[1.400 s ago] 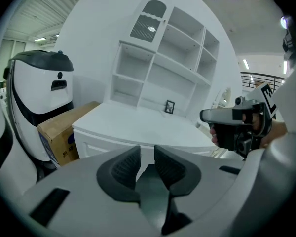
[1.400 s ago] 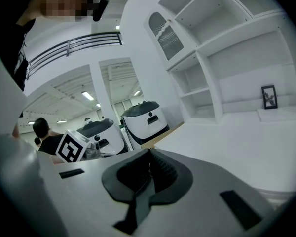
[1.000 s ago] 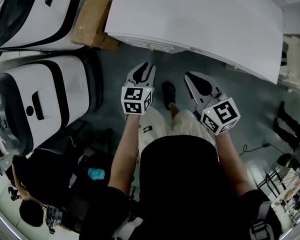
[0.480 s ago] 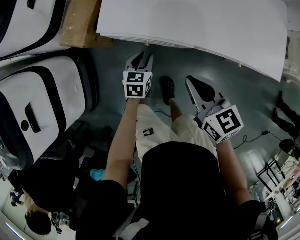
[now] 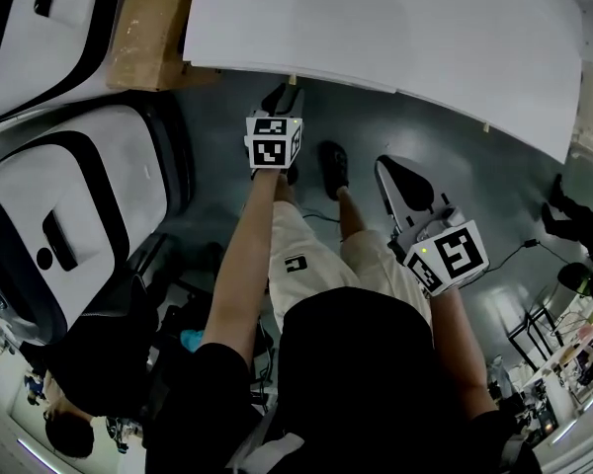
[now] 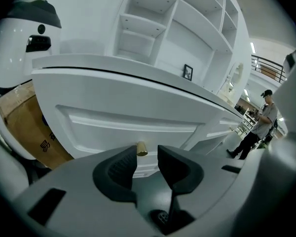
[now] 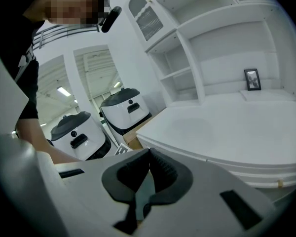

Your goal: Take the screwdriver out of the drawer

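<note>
Looking steeply down, the head view shows a person standing before a white cabinet (image 5: 376,28) that fills the top of the frame. The left gripper (image 5: 283,97), at upper centre, reaches to the cabinet's front edge. In the left gripper view its jaws are opening. A small brass knob (image 6: 141,149) sits between their tips at lower centre, and the dark pads are not clamped on it.

The knob belongs to a white drawer (image 6: 133,125), whose panelled front is closed across the middle of that view. The screwdriver shows in no view.

The right gripper (image 5: 395,171) hangs at centre right of the head view, apart from the cabinet and above the grey floor (image 5: 227,107). In the right gripper view its jaws meet at the tips, with nothing between them.

A cardboard box (image 5: 143,38) lies at upper left, beside the cabinet. White machines (image 5: 69,205) with black trim fill the left edge of the head view.
</note>
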`<state>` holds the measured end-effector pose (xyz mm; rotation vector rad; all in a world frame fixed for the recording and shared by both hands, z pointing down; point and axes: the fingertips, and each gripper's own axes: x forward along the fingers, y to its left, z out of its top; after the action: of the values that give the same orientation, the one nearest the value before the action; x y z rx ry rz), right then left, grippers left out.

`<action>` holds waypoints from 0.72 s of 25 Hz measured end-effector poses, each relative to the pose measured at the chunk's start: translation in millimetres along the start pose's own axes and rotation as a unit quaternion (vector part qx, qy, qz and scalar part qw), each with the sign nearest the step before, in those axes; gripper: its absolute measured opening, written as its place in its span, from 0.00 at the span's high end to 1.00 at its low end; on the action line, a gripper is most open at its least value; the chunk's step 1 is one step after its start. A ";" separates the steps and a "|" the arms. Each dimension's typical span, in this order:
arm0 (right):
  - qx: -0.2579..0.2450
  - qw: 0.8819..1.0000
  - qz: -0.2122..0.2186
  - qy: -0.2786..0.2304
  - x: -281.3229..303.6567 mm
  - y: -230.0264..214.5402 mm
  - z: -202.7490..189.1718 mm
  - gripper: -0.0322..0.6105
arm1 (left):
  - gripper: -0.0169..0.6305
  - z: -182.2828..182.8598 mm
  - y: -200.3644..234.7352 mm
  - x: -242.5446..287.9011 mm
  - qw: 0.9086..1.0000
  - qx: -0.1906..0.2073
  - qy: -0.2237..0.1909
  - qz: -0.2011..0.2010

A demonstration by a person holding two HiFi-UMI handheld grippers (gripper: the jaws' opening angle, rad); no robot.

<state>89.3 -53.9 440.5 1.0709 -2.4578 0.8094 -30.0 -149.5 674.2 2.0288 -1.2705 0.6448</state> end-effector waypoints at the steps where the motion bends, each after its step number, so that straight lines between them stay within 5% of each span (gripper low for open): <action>1: 0.001 1.000 -0.001 0.002 0.5 -0.6 -1.4 0.92 | 0.76 0.5 1.4 4.2 1.000 -0.001 0.001 0.001; 18: 0.015 1.000 -0.010 0.012 -3.6 -10.4 -12.1 0.92 | 0.84 -1.1 7.2 32.2 1.000 0.000 0.023 0.021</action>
<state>100.4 -50.1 452.0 1.0882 -2.4190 0.8502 -23.5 -169.9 699.3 1.9811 -1.2882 0.7072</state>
